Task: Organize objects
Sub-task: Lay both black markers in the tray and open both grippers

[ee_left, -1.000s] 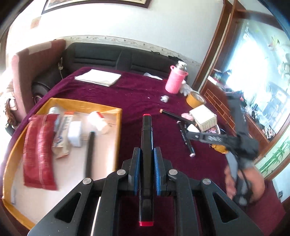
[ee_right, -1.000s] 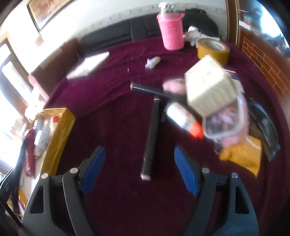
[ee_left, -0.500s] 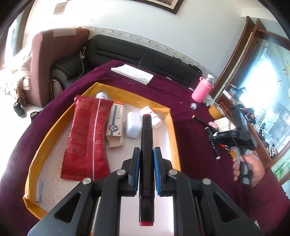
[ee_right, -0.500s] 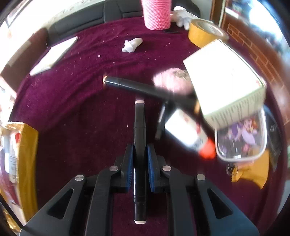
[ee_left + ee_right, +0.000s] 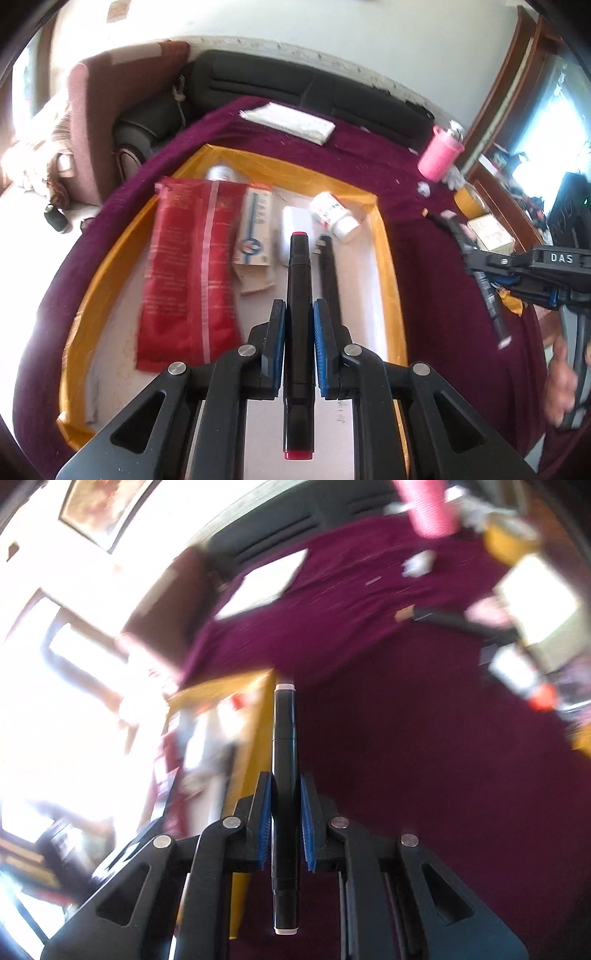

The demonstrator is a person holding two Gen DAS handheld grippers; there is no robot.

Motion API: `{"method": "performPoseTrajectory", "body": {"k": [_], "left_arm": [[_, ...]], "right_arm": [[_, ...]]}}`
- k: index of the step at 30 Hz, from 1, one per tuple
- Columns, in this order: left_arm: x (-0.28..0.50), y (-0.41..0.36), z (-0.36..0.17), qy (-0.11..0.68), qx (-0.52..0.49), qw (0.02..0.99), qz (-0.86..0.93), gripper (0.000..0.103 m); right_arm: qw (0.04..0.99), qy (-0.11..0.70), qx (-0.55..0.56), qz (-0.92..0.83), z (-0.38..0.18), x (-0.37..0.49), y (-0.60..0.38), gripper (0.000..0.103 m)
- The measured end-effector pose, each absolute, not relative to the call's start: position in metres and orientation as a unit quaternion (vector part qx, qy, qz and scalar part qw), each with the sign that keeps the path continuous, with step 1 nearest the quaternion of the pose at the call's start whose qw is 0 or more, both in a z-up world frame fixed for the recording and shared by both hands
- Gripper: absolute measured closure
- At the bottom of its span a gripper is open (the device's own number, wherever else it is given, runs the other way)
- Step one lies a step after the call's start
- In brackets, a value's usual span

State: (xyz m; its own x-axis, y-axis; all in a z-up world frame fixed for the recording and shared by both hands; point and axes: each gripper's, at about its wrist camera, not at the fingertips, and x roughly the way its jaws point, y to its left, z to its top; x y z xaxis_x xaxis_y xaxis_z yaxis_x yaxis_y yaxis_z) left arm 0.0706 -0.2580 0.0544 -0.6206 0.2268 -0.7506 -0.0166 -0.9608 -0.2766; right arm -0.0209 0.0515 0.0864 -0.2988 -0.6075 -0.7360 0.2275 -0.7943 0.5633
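- Two markers are in hand: the left gripper [image 5: 298, 345] is clamped tight on a red-capped marker [image 5: 298, 295] over the tray [image 5: 384, 236], and the right gripper [image 5: 285, 821] is clamped on a white-capped marker [image 5: 283, 760] over the cloth [image 5: 424, 775], with the tray's yellow rim at its 10 o'clock.
- Each marker looks light, stiff and smooth-barrelled. It likely slides if pinched at a cap end, so the mid-barrel hold, as here, seems the safest.
- In the tray, another marker [image 5: 328, 273] lies at 1 o'clock of the left gripper, a white bottle [image 5: 334, 216] beyond it, a red pouch [image 5: 184, 269] at 10 o'clock and a box [image 5: 255, 229] at 11 o'clock.
- A fourth marker [image 5: 454, 618] lies on the cloth at 2 o'clock in the right view.
- The right view is heavily blurred and its left side glare-washed, so the tray contents there cannot be read.
- The near tray floor is hidden under the left gripper's body.
- Clutter at the cloth's far right edge is too smeared to name.
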Motion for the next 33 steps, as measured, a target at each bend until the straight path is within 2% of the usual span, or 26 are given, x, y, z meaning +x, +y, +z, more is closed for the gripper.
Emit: {"method": "performPoseTrajectory", "body": {"k": [7, 14, 17, 18, 19, 25, 26, 27, 28, 33], "left_arm": [[0.049, -0.253, 0.027, -0.103, -0.482, 0.031, 0.87, 0.091], [0.058, -0.274, 0.021, -0.165, -0.463, 0.027, 0.87, 0.09], [0.06, -0.283, 0.023, -0.191, -0.454, 0.029, 0.87, 0.081], [0.061, -0.286, 0.023, -0.201, -0.45, 0.032, 0.869, 0.073], [0.063, -0.29, 0.024, -0.213, -0.444, 0.037, 0.87, 0.069], [0.074, -0.301, 0.039, -0.24, -0.423, 0.036, 0.873, 0.065], [0.079, -0.301, 0.044, -0.235, -0.417, 0.026, 0.878, 0.057], [0.083, -0.3, 0.048, -0.231, -0.412, 0.019, 0.881, 0.048], [0.086, -0.299, 0.052, -0.229, -0.407, 0.015, 0.884, 0.045], [0.103, -0.279, 0.078, -0.222, -0.386, 0.04, 0.895, 0.043]], "right_arm": [[0.301, -0.151, 0.565, -0.753, 0.068, -0.013, -0.035, 0.09], [0.246, -0.083, 0.576, -0.775, 0.049, -0.02, -0.073, 0.09], [0.221, -0.048, 0.571, -0.79, 0.052, -0.017, -0.082, 0.09], [0.214, -0.039, 0.569, -0.793, 0.053, -0.016, -0.084, 0.089], [0.211, -0.035, 0.566, -0.796, 0.054, -0.016, -0.083, 0.086], [0.221, -0.045, 0.528, -0.819, 0.081, -0.005, -0.062, 0.067], [0.219, -0.043, 0.52, -0.825, 0.086, -0.003, -0.056, 0.063], [0.213, -0.039, 0.512, -0.831, 0.091, -0.001, -0.049, 0.055], [0.204, -0.034, 0.504, -0.838, 0.094, 0.0, -0.039, 0.05], [0.143, -0.008, 0.474, -0.869, 0.105, 0.007, 0.027, 0.048]]}}
